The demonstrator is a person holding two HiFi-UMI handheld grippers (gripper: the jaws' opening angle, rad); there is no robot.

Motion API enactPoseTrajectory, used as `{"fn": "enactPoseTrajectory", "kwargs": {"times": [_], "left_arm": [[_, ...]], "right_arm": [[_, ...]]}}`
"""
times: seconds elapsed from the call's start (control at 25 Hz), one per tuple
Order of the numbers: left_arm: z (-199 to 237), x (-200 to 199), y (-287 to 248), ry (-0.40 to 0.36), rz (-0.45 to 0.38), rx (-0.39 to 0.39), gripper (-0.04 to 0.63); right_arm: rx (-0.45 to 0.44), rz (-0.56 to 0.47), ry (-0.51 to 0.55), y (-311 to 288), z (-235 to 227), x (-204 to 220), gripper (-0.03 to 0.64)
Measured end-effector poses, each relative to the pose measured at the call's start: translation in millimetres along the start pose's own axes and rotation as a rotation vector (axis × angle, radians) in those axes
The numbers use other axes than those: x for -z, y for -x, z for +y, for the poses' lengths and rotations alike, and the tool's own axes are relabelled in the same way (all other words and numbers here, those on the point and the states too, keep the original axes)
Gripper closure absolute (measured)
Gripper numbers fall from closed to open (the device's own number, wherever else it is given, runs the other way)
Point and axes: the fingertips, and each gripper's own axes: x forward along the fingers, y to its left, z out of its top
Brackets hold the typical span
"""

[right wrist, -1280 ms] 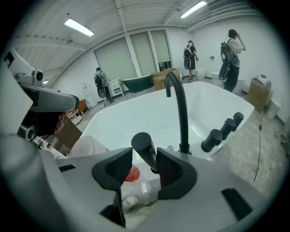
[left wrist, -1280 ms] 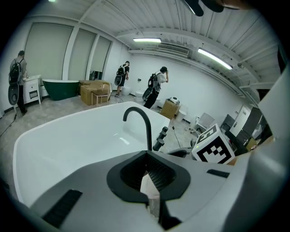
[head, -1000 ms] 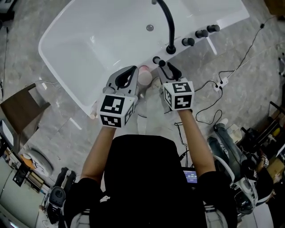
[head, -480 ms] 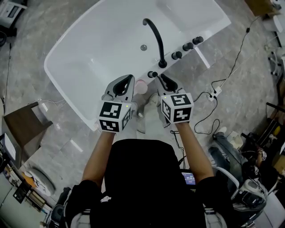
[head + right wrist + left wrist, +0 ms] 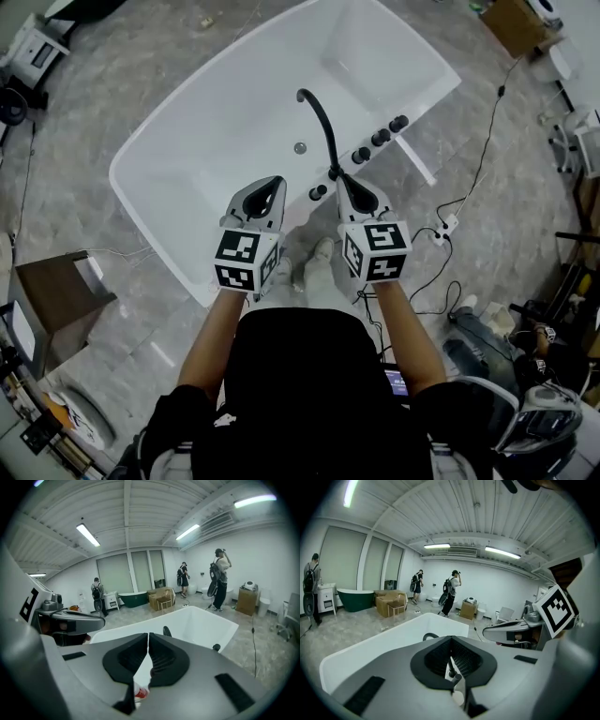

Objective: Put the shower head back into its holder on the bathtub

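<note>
The white bathtub (image 5: 187, 141) lies below me with its black curved spout (image 5: 317, 120) and three black knobs (image 5: 380, 138) on the near rim. A short black piece (image 5: 319, 192) stands on that rim left of the spout's base; I take it for the shower head in its holder, and it shows as a thin black rod (image 5: 450, 665) in the left gripper view. My left gripper (image 5: 266, 190) hovers above the rim, shut and empty. My right gripper (image 5: 350, 187) hangs above and right of the black piece, its jaws closing to a thin slit with nothing between them.
A brown stool (image 5: 58, 292) stands left of the tub. A cable and power strip (image 5: 444, 226) lie on the grey floor at the right, with machines (image 5: 525, 375) beyond. A cardboard box (image 5: 514, 21) sits far right. People with backpacks (image 5: 219, 576) stand across the room.
Both grippers have risen away from the tub rim. The right jaws, open near the black piece a second ago, have closed on nothing.
</note>
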Motion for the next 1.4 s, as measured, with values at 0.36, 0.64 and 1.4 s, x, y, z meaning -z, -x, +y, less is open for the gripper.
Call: {"fn": "enactPoseTrajectory", "kwargs": {"times": [0.36,0.64,1.4], "left_arm": [[-11,-72,23,-0.060,-0.113,-0.016,0.581],[-24,-113,45,-0.110,-0.200,-0.011,0.581],[-47,-184,80,-0.140,-0.342,0.036,0.581]], "right_arm": [[-0.007,-0.169,0.059,42,2,-87,0.591],[-0.013,-0.270,0.088,72,10,-125,0.592],[0.016,-0.456,0.127,120,12,-195,0.592]]}}
